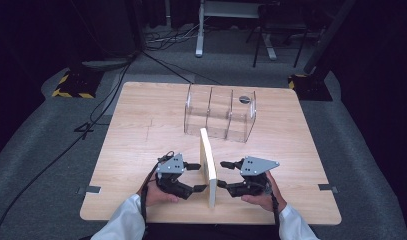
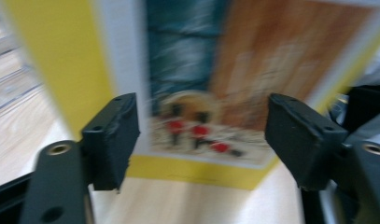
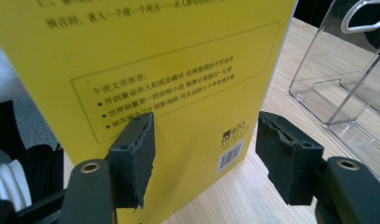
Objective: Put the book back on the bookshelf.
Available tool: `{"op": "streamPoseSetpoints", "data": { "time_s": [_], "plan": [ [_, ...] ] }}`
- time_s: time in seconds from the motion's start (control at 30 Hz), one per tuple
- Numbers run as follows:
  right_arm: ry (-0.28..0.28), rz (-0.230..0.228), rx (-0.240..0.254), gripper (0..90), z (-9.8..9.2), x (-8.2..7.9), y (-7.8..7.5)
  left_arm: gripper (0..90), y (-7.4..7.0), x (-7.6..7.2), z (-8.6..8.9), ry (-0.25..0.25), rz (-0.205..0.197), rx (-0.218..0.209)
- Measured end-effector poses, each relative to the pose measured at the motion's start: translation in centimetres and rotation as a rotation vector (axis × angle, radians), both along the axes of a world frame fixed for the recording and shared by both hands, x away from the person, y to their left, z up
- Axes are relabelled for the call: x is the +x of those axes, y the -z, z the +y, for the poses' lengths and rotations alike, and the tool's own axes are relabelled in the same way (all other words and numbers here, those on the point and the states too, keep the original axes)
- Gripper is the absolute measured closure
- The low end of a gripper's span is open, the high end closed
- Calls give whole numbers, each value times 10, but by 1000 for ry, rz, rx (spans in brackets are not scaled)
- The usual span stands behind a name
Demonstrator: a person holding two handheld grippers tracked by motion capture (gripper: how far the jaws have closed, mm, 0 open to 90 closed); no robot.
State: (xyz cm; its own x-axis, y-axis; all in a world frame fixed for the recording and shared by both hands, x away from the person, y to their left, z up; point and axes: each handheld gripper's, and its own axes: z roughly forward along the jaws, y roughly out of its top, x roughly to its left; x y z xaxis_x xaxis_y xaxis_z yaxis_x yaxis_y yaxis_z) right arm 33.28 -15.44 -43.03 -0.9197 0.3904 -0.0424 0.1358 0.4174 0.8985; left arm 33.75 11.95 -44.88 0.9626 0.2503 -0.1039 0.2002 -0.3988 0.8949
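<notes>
Yellow covers mark the one book (image 1: 208, 165), which stands upright on its edge on the table (image 1: 141, 130), in front of the rack (image 1: 220, 117) and well apart from it. Two grippers flank the book. The left gripper (image 1: 196, 176) faces the front cover (image 2: 215, 79), a picture framed in white and yellow, and its jaws are spread with nothing between the pads. The right gripper (image 1: 222, 174) faces the back cover (image 3: 145, 70), printed with text and a barcode (image 3: 230, 156); its jaws are spread too, and the pads do not pinch the book. Whether either gripper's tips lean on a cover to steady it cannot be told from the high view.

The work looks like getting the book into the clear rack, and by that reading it is at an early or middle stage: the book is stood up and squared, but not yet gripped, lifted or slotted. The rack has three compartments, all without a book. What is left, likely, is to grasp the book, carry it forward and lower it into a compartment.
</notes>
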Motion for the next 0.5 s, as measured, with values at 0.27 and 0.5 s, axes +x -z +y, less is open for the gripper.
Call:
{"op": "streamPoseSetpoints", "data": {
  "time_s": [0.27, 0.5],
  "plan": [
    [4, -2, 5, 399, 7, -2, 2, 26, -10, -21, -17, 39, 29, 23],
    [73, -44, 3, 413, 16, -10, 2, 2, -12, -30, -26, -53, -27, 95]
  ]
}}
